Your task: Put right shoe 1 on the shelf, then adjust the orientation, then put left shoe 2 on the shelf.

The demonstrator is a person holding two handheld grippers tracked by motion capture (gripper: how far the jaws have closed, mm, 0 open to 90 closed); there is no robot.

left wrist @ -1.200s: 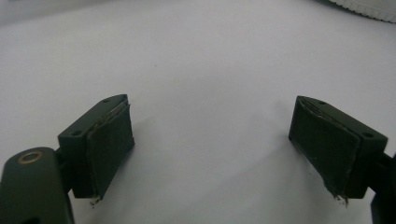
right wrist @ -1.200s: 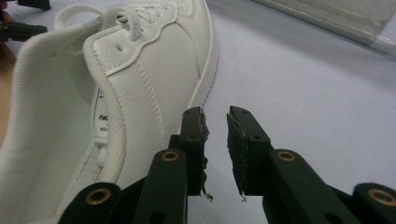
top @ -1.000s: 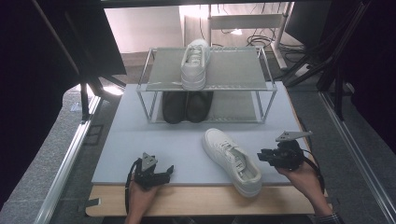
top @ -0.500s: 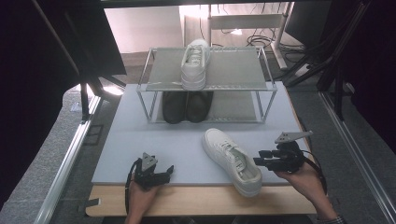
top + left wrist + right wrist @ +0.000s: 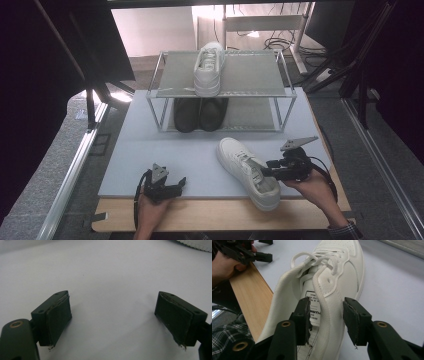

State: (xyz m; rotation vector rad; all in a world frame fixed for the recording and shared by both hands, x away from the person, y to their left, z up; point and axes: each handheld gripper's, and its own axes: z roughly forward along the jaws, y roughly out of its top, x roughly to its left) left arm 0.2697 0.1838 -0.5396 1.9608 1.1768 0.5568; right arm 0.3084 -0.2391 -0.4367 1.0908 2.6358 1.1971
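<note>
White sneaker (image 5: 332, 282): tongue label printed, text too small to read. Long axis runs straight ahead of right gripper (image 5: 325, 320), toe away (collar side between its part-open, just-opened jaws, pads not pressing).

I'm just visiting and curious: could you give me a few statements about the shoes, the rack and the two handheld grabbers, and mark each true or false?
1. One white sneaker stands on the top shelf of the wire rack. True.
2. The dark shoes sit on top of the rack. False: they stand under the shelf, on the lower level.
3. The right gripper has one finger inside the near white sneaker and one outside, astride its side wall. True; the pads are not yet pressing on it.
4. The left gripper holds a shoe. False: its fingers stand wide apart over bare grey mat.
5. The near sneaker lies on the floor. False: it rests on the mat.
</note>
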